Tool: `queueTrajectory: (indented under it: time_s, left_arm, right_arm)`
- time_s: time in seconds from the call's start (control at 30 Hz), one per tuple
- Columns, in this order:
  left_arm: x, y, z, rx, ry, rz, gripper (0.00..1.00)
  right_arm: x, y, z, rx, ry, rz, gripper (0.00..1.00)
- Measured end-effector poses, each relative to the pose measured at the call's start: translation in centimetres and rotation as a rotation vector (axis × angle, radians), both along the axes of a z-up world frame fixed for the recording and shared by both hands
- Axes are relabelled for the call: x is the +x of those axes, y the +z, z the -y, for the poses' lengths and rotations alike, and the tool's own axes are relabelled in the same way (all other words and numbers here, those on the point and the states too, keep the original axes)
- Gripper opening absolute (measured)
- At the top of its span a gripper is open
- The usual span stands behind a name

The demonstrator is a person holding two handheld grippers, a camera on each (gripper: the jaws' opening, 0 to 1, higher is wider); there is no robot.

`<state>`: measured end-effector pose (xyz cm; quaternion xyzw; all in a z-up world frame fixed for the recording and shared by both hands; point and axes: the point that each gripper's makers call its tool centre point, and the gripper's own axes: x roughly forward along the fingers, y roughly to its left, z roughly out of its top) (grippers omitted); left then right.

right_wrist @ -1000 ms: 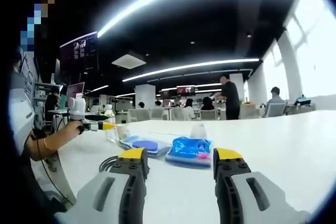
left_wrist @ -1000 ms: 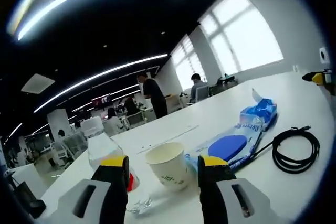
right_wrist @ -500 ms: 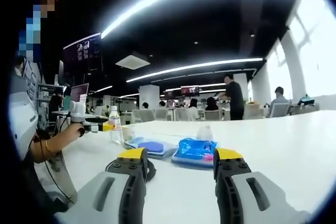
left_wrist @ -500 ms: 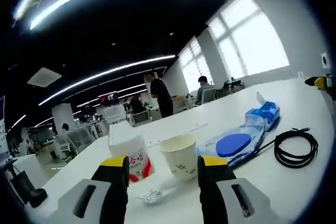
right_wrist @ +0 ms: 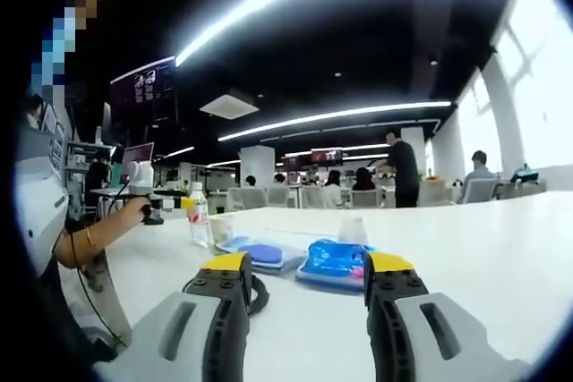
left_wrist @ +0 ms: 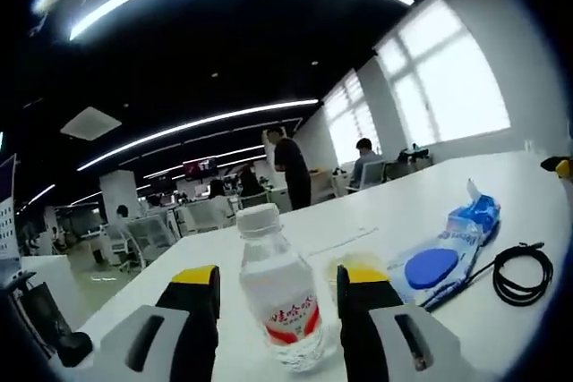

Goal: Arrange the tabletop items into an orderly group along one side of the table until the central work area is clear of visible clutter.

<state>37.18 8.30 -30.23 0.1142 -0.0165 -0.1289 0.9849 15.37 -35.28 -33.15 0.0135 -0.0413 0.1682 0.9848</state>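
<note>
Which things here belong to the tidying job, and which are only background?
For the job: water bottle, paper cup, blue wipes pack, blue tissue pack, black cable, table.
Background: office chairs, wall screen, standing person.

The left gripper [left_wrist: 277, 288] is held low and level, its two yellow-tipped jaws standing apart with a wide gap between them. From the right gripper view it shows off to the side [right_wrist: 170, 207], small and raised, pointing across the scene. The person's left hand [right_wrist: 136, 212] is wrapped around its handle, and the bare forearm [right_wrist: 89, 237] stretches out nearly straight, with a band at the wrist. The right gripper [right_wrist: 304, 279] is also held level, jaws spread wide with nothing between them, grey bodies rising from the bottom of its own view.
</note>
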Motion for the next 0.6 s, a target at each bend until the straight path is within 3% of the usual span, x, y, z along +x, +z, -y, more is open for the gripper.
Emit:
queueTrajectory:
  time_s: [0.1,0.13,0.17,0.27,0.6]
  left_arm:
    - [0.7,0.4,0.2,-0.023,-0.021,0.001,0.49]
    - [0.9,0.6,0.3,-0.031,-0.033,0.001,0.47]
    - [1.2,0.8,0.5,-0.039,-0.045,0.002,0.44]
    - [1.5,1.2,1.2,-0.049,-0.069,0.01,0.35]
    - [2.9,1.1,1.5,-0.031,-0.076,0.0,0.34]
  right_arm:
    - [0.0,0.0,0.0,0.0,0.002,0.002,0.48]
    - [0.0,0.1,0.0,0.0,0.003,0.004,0.48]
    - [-0.2,1.1,-0.3,0.033,0.026,0.045,0.48]
    - [-0.1,1.4,-0.1,0.029,0.015,0.052,0.48]
    - [0.2,0.7,0.1,0.032,0.01,0.04,0.47]
